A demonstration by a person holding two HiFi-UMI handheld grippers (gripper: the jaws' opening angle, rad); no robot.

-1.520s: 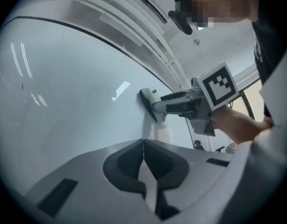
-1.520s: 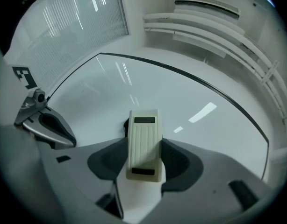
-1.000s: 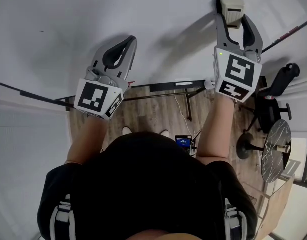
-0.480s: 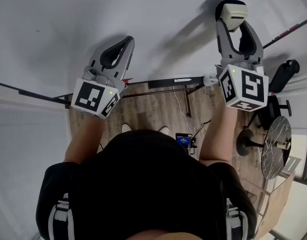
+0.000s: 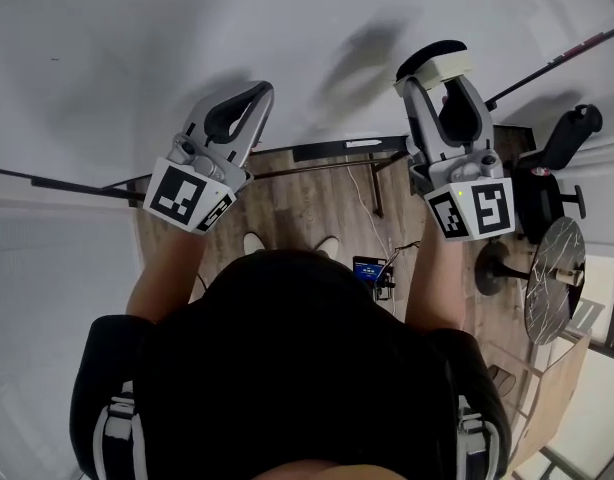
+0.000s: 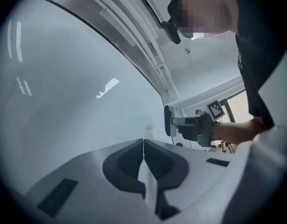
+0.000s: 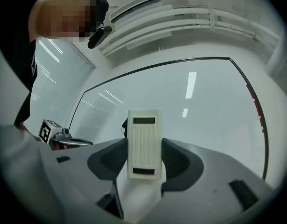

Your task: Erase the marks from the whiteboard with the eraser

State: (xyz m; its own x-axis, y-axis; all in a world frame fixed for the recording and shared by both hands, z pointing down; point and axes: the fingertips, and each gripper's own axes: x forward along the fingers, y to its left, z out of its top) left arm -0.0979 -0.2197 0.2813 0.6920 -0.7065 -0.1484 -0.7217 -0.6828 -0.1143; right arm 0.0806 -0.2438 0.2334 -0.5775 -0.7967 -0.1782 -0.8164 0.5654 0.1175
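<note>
Right gripper (image 5: 436,80) clamps the eraser (image 5: 434,66) by its 2 long sides, ribbed back to its camera, so the pad faces the whiteboard (image 5: 137,38) near the lower-right edge. Contact unclear. Left gripper (image 5: 255,96) jaws closed, empty, idle at the lower edge.

head view looks steeply down (over the person (image 5: 287,368)); both gripper views face the shared whiteboard (image 5: 137,48) closely.

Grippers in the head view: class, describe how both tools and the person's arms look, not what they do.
The left claw and right claw are curved light grey plastic with dark inner pads. Each carries a white cube printed with black square markers. No cables show on them. The person wears a black short-sleeved top.
</note>
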